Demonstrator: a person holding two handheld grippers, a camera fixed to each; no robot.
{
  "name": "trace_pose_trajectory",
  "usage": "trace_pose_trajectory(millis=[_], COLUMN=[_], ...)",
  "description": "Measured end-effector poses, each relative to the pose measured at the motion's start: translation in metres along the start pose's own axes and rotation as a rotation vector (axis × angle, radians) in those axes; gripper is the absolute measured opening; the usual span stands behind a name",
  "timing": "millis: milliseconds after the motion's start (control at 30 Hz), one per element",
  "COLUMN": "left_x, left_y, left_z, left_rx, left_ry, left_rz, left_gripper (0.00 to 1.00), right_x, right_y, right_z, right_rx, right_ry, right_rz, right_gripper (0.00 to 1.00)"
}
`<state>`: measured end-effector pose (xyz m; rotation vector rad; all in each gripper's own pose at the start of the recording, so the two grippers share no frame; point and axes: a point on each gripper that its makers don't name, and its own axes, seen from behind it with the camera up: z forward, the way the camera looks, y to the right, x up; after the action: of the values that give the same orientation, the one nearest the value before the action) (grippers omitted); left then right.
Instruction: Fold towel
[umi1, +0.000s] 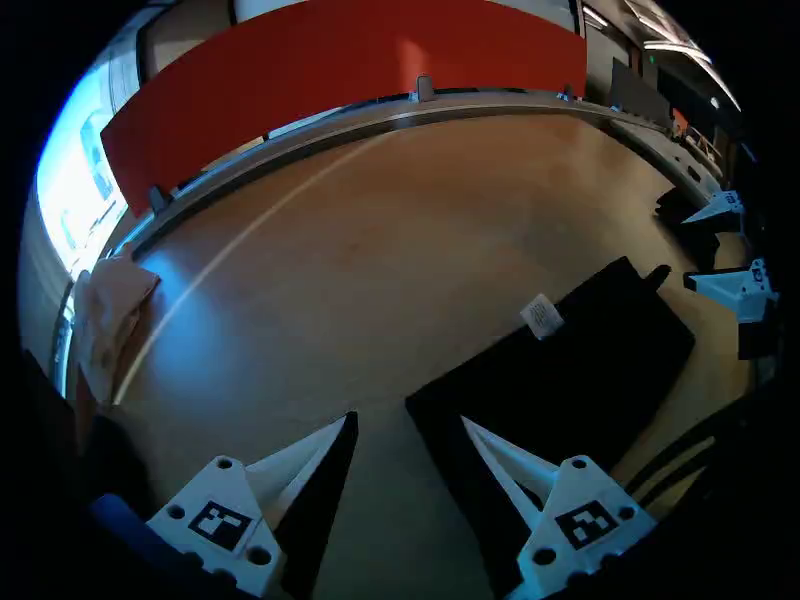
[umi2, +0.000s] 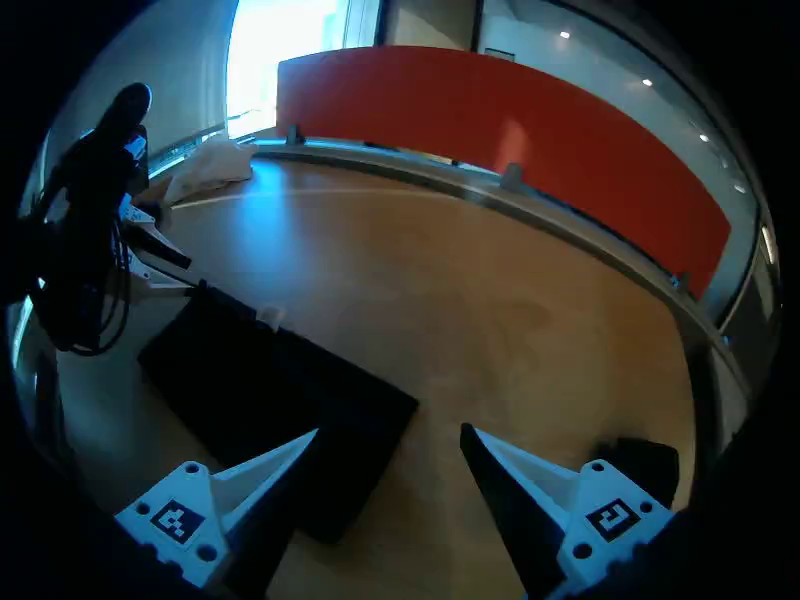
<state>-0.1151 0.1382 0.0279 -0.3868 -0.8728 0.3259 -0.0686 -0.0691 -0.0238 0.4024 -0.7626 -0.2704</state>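
Observation:
A black towel (umi1: 560, 370) lies flat and folded on the wooden table (umi1: 400, 230), with a white tag (umi1: 541, 316) near its far edge. My left gripper (umi1: 405, 430) hovers open just above the towel's near corner, nothing between its fingers. In the right gripper view the same towel (umi2: 270, 395) lies left of centre, tag (umi2: 270, 317) at its far side. My right gripper (umi2: 390, 440) is open over the towel's near right corner and holds nothing. The other gripper (umi2: 160, 250), with a person's dark arm, is at the towel's far left end.
A red divider panel (umi1: 340, 70) runs along the table's far edge. A beige cloth (umi1: 105, 315) lies bunched at the far left corner. A small black object (umi2: 645, 460) sits on the table near the right fingertip. Bare wood lies beyond the towel.

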Motion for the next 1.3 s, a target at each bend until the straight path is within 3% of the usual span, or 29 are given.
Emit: trace_pose_trajectory(millis=[133,200,267,333,667,1300], left_x=[0.001,0.002,0.002,0.002,-0.004,-0.032], left_y=[0.001,0.002,0.005,0.007,0.005,0.012], left_z=[-0.002,-0.005,-0.009,-0.012,-0.022,-0.062], left_rx=[-0.003,-0.012,-0.026,-0.036,-0.030,-0.004], left_ry=[0.004,0.009,0.016,0.021,0.028,0.048], left_rz=[-0.002,-0.007,-0.014,-0.023,-0.040,-0.091], left_gripper=[0.65,0.76,0.97,1.00,1.00,1.00], right_x=[0.000,0.000,0.001,0.000,-0.002,-0.010], right_y=[0.000,0.000,0.000,-0.001,-0.004,-0.011], right_z=[-0.001,-0.002,-0.003,-0.003,-0.007,-0.017], right_rx=[0.000,0.001,0.001,0.002,0.008,0.016], right_ry=[0.002,0.004,0.005,0.006,0.008,0.011], right_rz=[0.002,0.002,0.002,0.003,0.002,-0.004], right_gripper=[1.00,1.00,1.00,1.00,1.00,1.00])
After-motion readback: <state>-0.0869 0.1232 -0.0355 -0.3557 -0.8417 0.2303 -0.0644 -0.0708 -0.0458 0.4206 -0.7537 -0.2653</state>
